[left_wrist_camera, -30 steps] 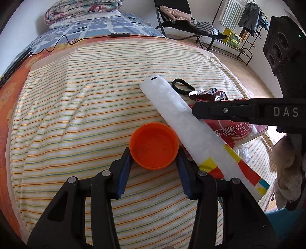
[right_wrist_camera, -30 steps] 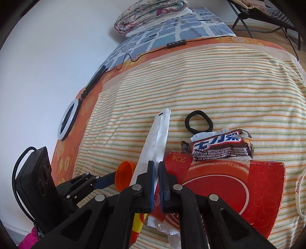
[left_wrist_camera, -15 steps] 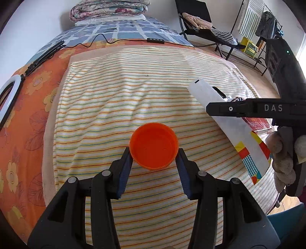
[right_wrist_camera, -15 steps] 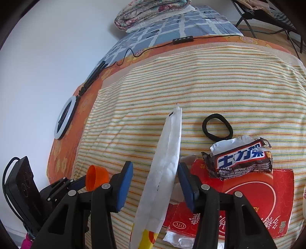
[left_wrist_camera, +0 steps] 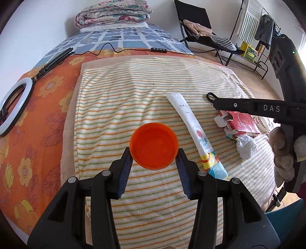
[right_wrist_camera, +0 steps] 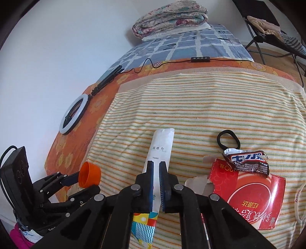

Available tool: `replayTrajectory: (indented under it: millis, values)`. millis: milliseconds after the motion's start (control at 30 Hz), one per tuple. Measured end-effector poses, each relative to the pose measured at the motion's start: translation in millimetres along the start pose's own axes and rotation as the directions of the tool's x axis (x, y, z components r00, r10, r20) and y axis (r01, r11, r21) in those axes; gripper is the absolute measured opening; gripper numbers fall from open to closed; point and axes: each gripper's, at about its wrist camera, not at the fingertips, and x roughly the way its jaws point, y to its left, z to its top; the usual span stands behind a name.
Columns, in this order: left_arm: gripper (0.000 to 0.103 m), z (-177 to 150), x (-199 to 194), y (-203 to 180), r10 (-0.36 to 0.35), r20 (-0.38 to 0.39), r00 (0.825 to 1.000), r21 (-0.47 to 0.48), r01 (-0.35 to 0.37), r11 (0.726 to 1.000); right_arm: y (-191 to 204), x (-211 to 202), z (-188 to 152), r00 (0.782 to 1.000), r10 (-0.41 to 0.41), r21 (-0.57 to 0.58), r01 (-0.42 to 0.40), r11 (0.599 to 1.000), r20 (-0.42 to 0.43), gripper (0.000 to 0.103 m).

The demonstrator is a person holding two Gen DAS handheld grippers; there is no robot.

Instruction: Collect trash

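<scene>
My left gripper is shut on an orange plastic cap, open side toward the camera, held above the striped towel. A long white wet-wipe wrapper with a colourful end lies flat on the towel to the right of the cap. My right gripper hovers over that wrapper, its jaws closing to a thin slit through which the wrapper shows. The wrapper looks flat and unpinched. From the left wrist view the right gripper hangs above the towel, apart from the wrapper.
A torn red box, a dark candy wrapper and a black hair tie lie to the right, with crumpled tissue near them. A ring light and its cable rest on the orange sheet at left. Folded quilts sit at the bed's far end.
The left gripper carried the orange cap to the left, away from the wrapper. The right gripper's jaws opened wide around the wrapper, then narrowed again while it lifted a little.
</scene>
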Motion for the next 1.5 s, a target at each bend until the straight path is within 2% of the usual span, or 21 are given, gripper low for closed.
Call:
replayTrajectory:
  millis: [33, 67, 100, 133, 267, 367, 400, 433, 467, 500, 533, 633, 1067, 1333, 1500]
  values:
    - [0.047, -1, -3, -1, 0.002, 0.001, 1.0, 0.004, -0.002, 1.0, 2, 1, 1, 1.0, -0.02, -0.002, 0.02, 1.0, -0.006, 0.029]
    - [0.047, -2, -6, -1, 0.005, 0.004, 1.0, 0.008, -0.005, 1.0, 2, 4, 1, 1.0, -0.016, 0.007, 0.016, 1.0, -0.027, 0.044]
    - [0.047, -3, -10, -1, 0.009, 0.006, 1.0, 0.011, -0.009, 1.0, 2, 7, 1, 0.999, 0.007, 0.019, -0.006, 1.0, -0.044, 0.064]
    - [0.047, -4, -13, -1, 0.012, 0.009, 1.0, 0.011, -0.012, 1.0, 2, 11, -1, 0.998, 0.031, 0.024, -0.03, 0.999, -0.053, 0.064]
    - [0.047, -9, -23, 2, 0.022, 0.014, 1.0, 0.014, -0.023, 1.0, 10, 38, -10, 0.992, 0.017, 0.01, -0.016, 1.0, -0.125, 0.064]
    - [0.047, -12, -27, 5, 0.027, 0.019, 0.999, 0.012, -0.028, 1.0, 11, 55, -16, 0.987, -0.038, 0.0, 0.038, 0.999, -0.155, 0.059]
    - [0.047, -12, -28, 7, 0.028, 0.02, 0.999, 0.008, -0.028, 1.0, 12, 57, -16, 0.987, -0.057, -0.014, 0.055, 0.998, -0.153, 0.054]
    - [0.047, -12, -27, 8, 0.03, 0.019, 0.999, 0.005, -0.03, 1.0, 13, 57, -16, 0.987, -0.07, -0.027, 0.066, 0.997, -0.148, 0.042]
    - [0.047, -12, -28, 9, 0.032, 0.017, 0.999, 0.004, -0.032, 0.999, 13, 57, -16, 0.987, -0.075, -0.039, 0.07, 0.997, -0.139, 0.036]
    - [0.047, -12, -28, 9, 0.033, 0.019, 0.999, 0.003, -0.033, 0.999, 13, 57, -16, 0.988, -0.074, -0.044, 0.069, 0.997, -0.138, 0.034]
    - [0.047, -12, -29, 10, 0.032, 0.021, 0.999, 0.003, -0.032, 0.999, 13, 57, -17, 0.989, -0.068, -0.042, 0.063, 0.997, -0.134, 0.026]
    - [0.047, -13, -32, 8, 0.034, 0.028, 0.999, 0.009, -0.034, 0.999, 12, 55, -19, 0.991, -0.064, -0.047, 0.059, 0.997, -0.117, 0.017]
    - [0.047, -26, -66, -15, 0.021, 0.056, 0.998, 0.04, -0.023, 0.999, 38, -16, -19, 1.0, 0.023, -0.06, -0.023, 0.998, -0.002, 0.016]
    - [0.047, -52, -100, -42, -0.002, 0.076, 0.997, 0.072, -0.004, 0.997, 54, -76, -54, 0.999, 0.036, -0.125, -0.032, 0.992, 0.028, 0.016]
    - [0.047, -75, -118, -57, -0.02, 0.077, 0.997, 0.092, 0.013, 0.996, 56, -113, -89, 0.998, 0.06, -0.143, -0.056, 0.988, 0.023, 0.016]
